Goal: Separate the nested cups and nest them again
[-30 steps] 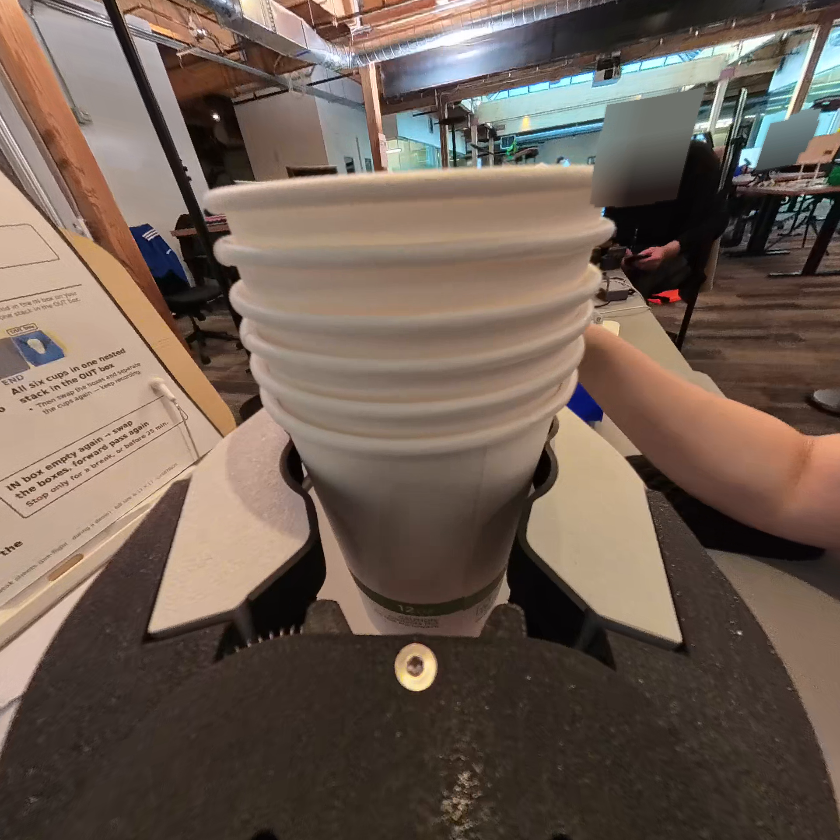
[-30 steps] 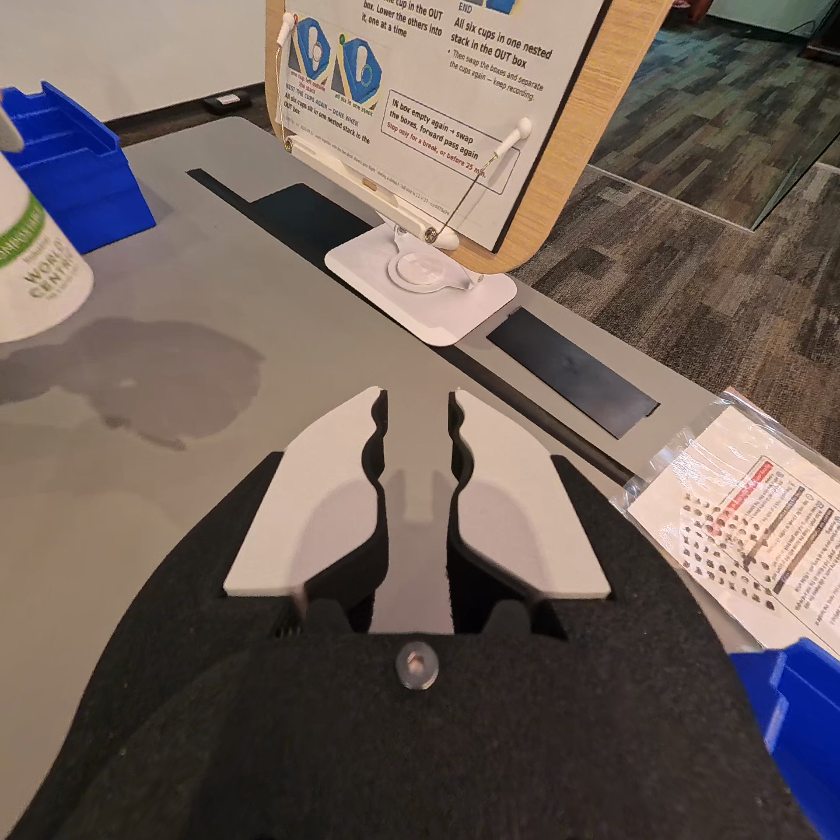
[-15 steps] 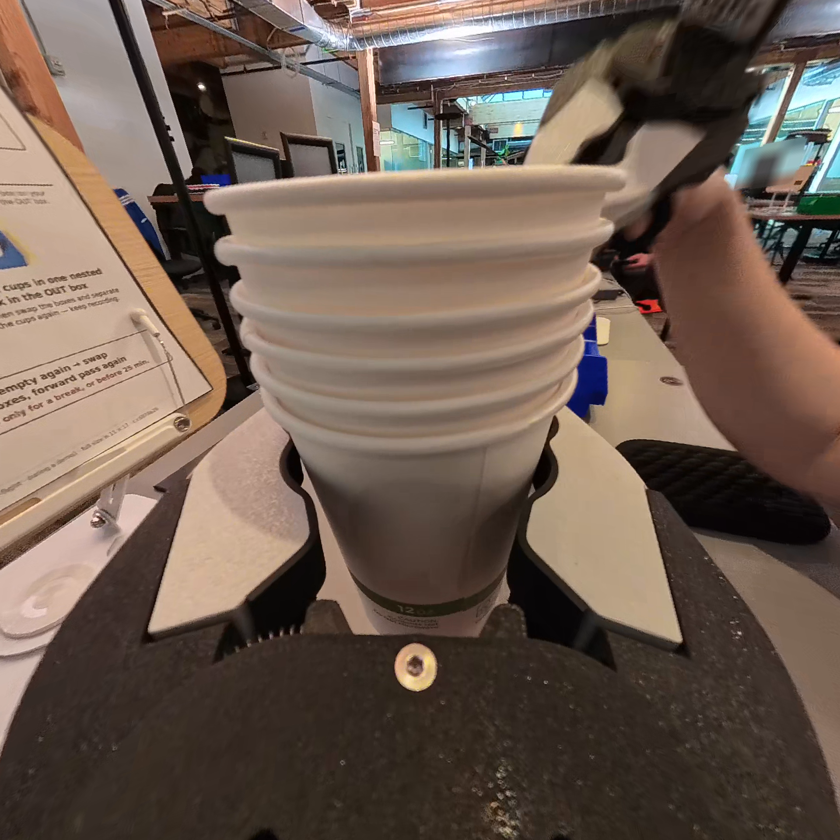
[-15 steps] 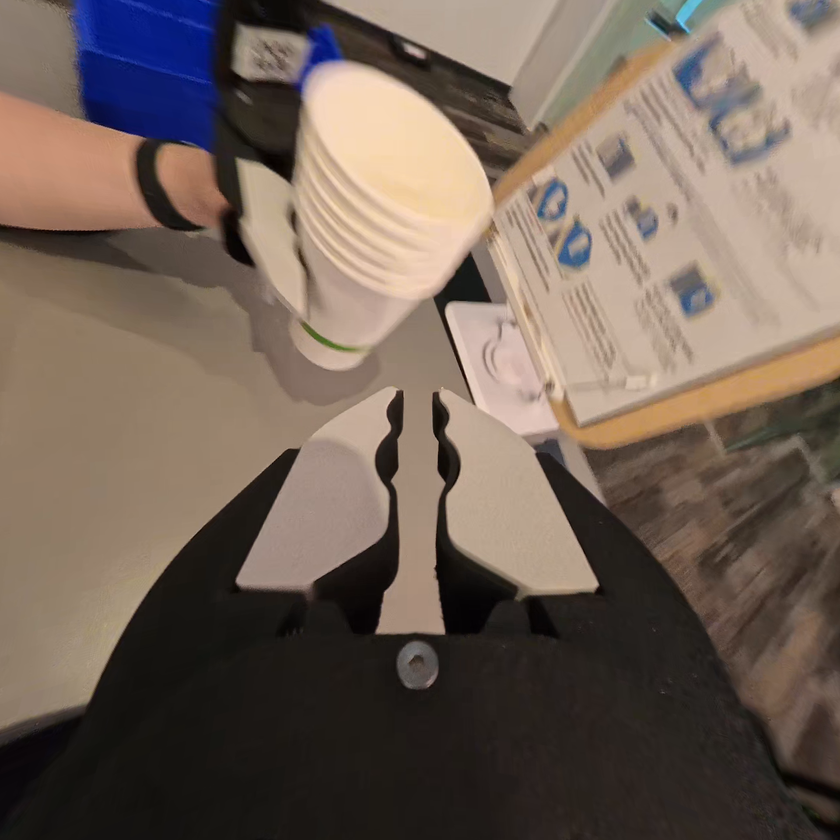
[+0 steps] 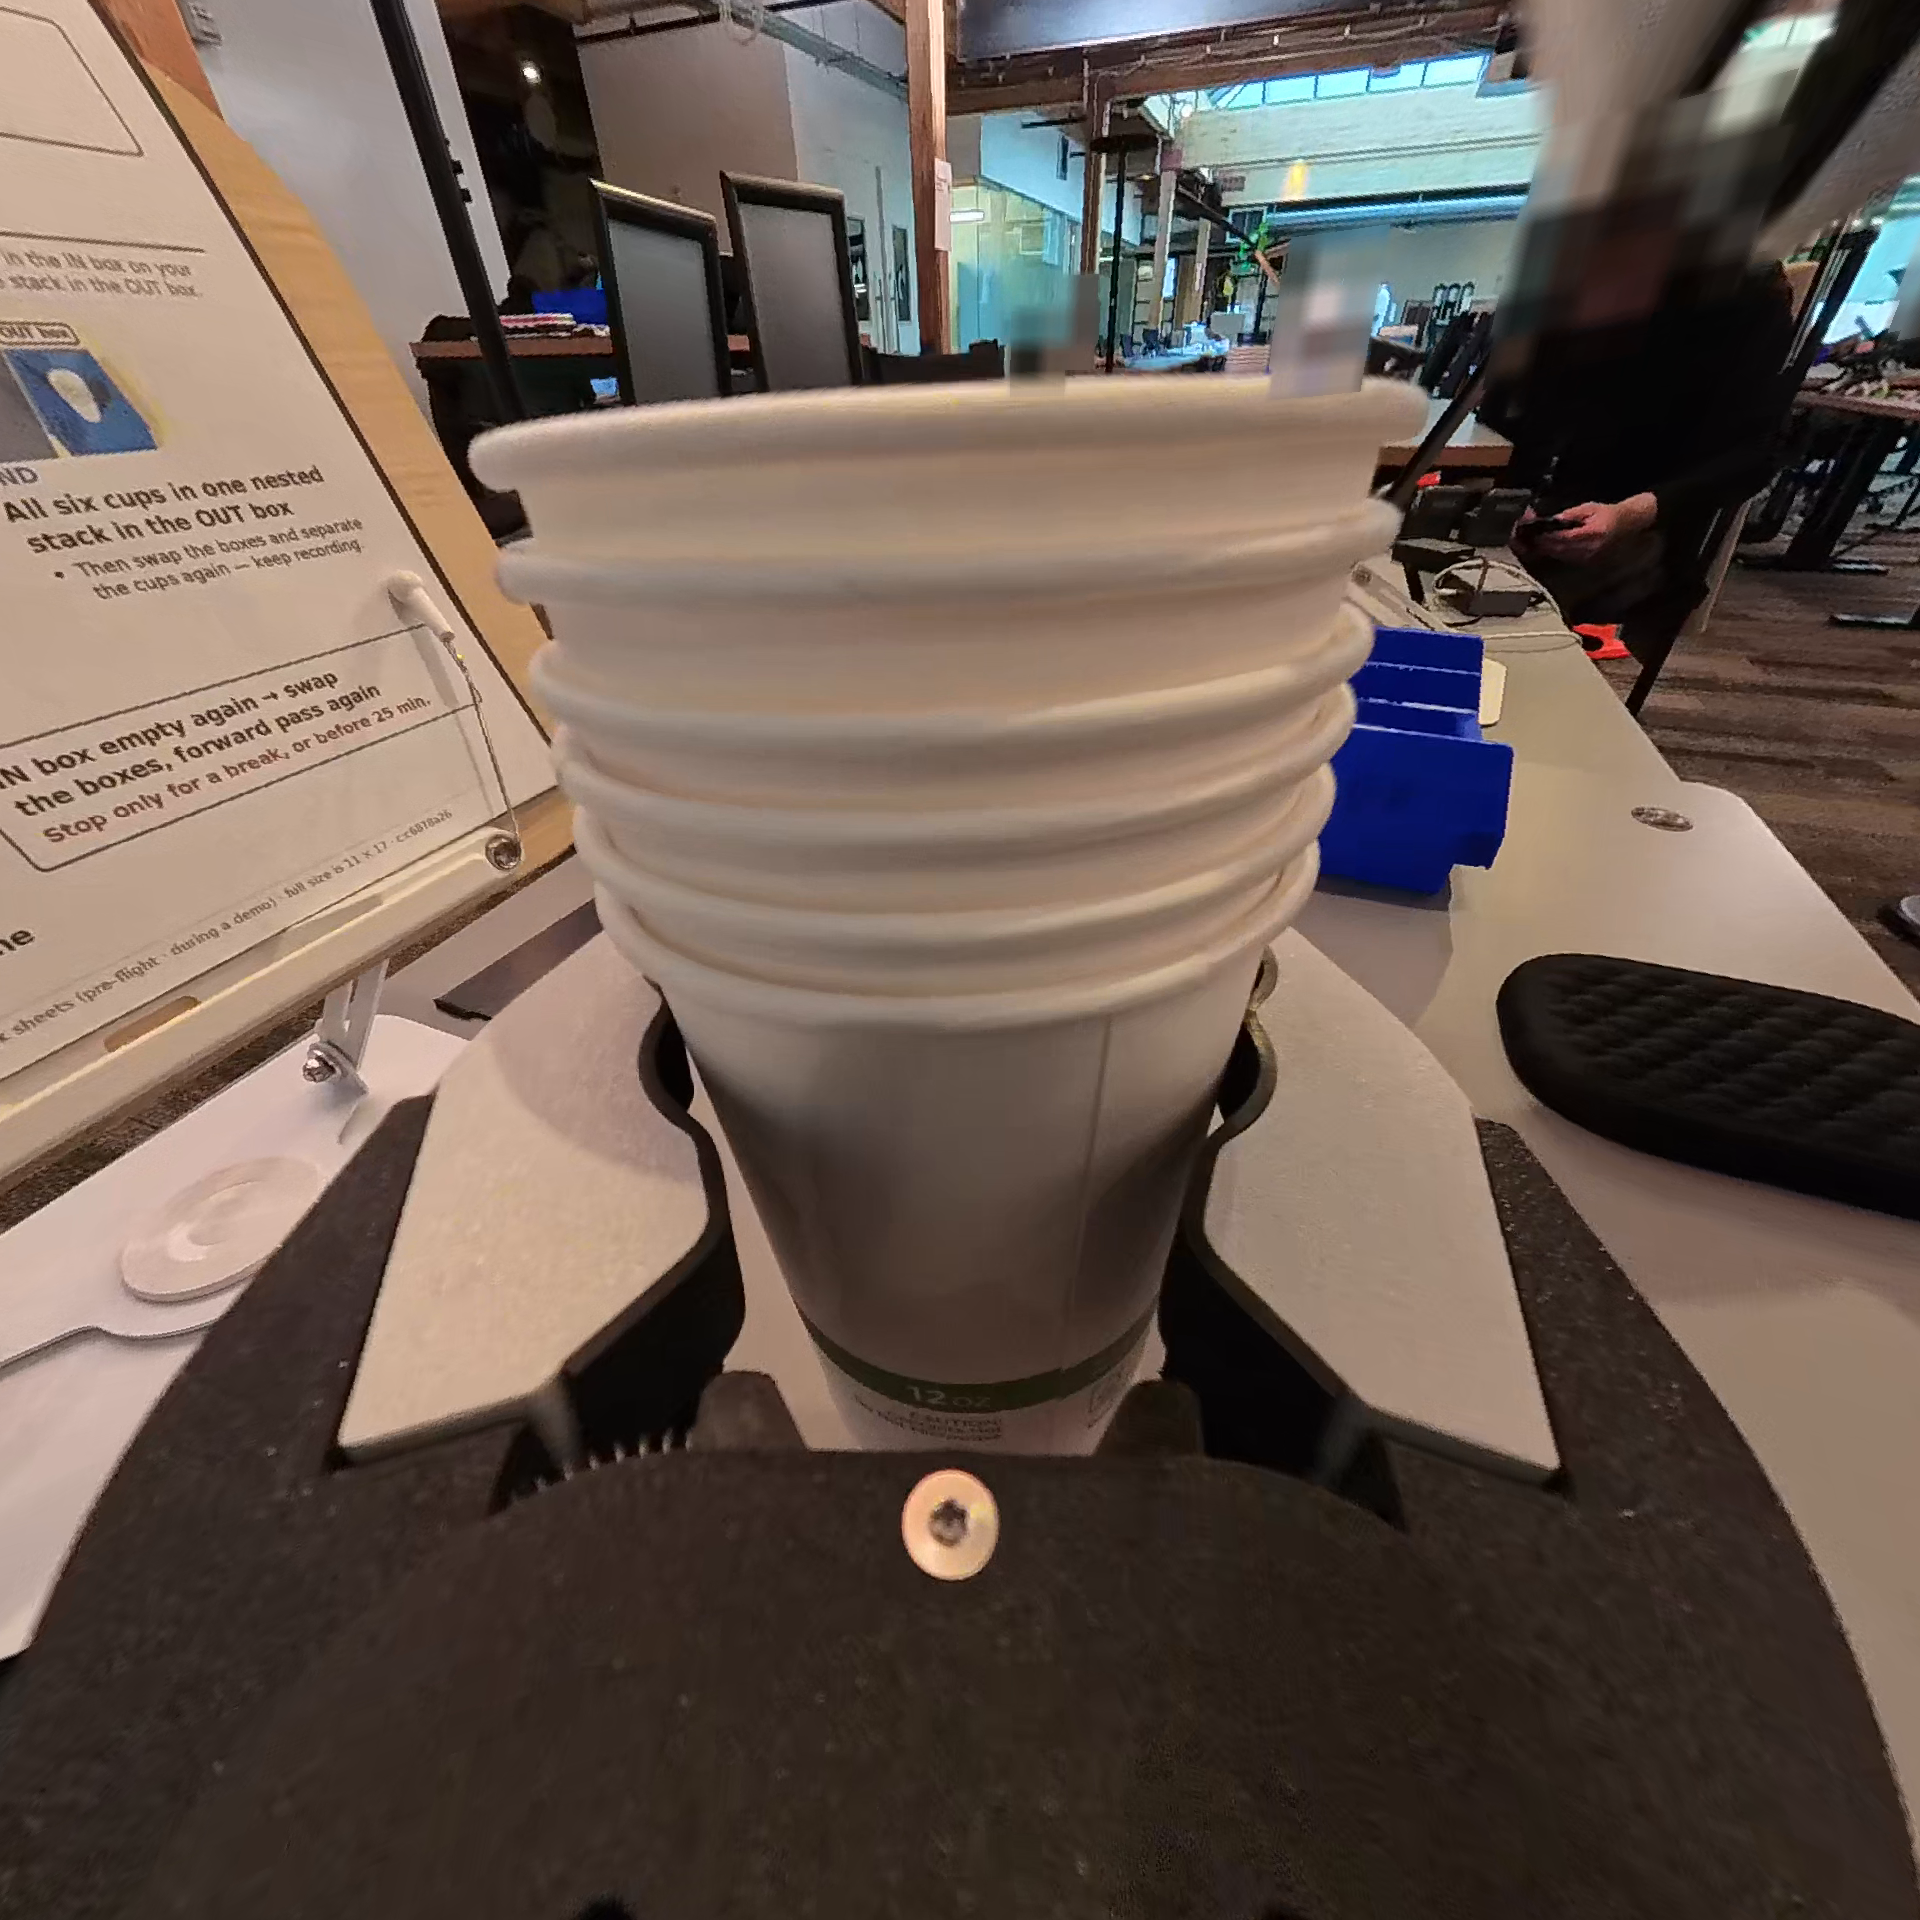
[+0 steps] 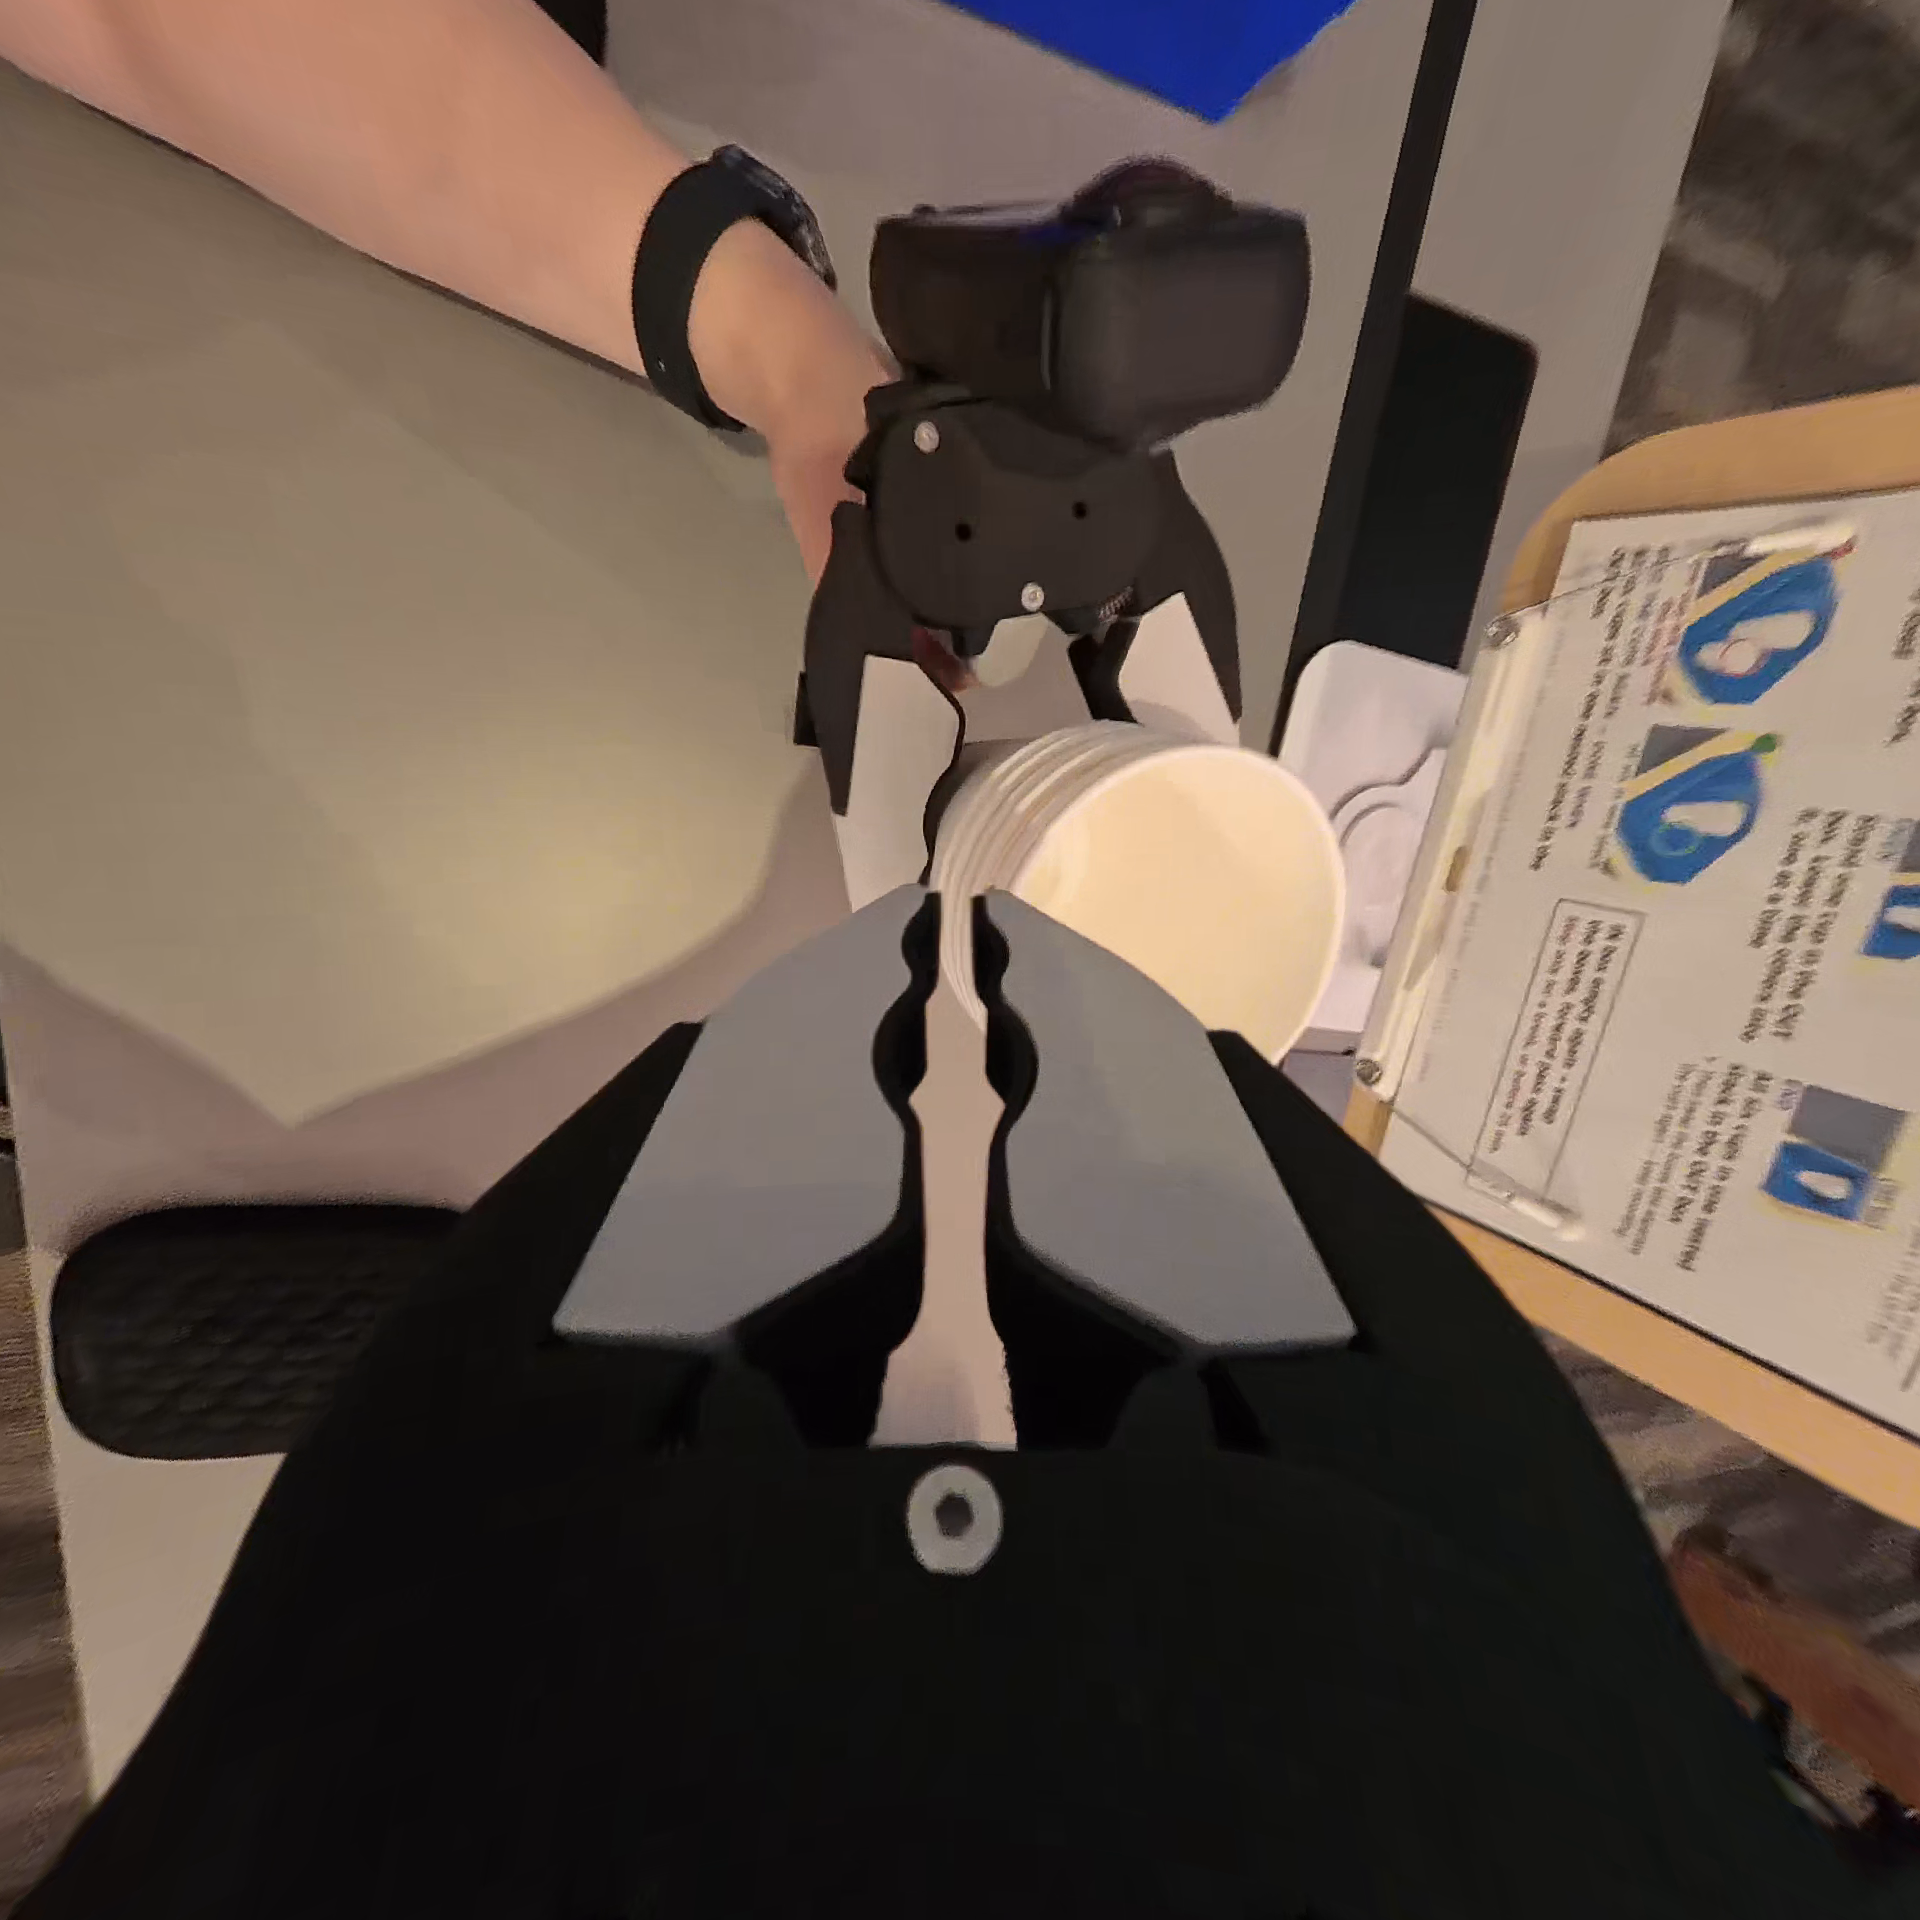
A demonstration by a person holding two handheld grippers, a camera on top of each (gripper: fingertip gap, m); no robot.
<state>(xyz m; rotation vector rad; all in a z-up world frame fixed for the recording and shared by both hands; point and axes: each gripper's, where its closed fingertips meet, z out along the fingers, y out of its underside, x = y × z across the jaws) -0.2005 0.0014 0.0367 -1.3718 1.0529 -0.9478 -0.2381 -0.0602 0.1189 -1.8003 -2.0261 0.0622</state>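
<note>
My left gripper (image 5: 956,997) is shut on a stack of several nested white paper cups (image 5: 935,727); both pads press the lowest cup's sides and hold the stack off the grey table (image 6: 312,623). In the right wrist view the left gripper (image 6: 1029,758) holds the stack (image 6: 1174,914) tilted, mouth towards me. My right gripper (image 6: 956,920) is almost closed, with its fingertips astride the near rim of the top cup, one finger over the mouth and one outside. It shows only as a blurred shape at the top right of the left wrist view (image 5: 1683,156).
An instruction board on a white stand (image 5: 156,571) stands to the left, and shows at the right of the right wrist view (image 6: 1662,883). A blue bin (image 5: 1413,790) sits behind the stack. A black wrist pad (image 5: 1714,1070) lies on the table. A person sits far back (image 5: 1621,436).
My right gripper swung from the table over to the stack and narrowed its jaws onto the top cup's rim. My left gripper kept its hold and turned the stack slightly.
</note>
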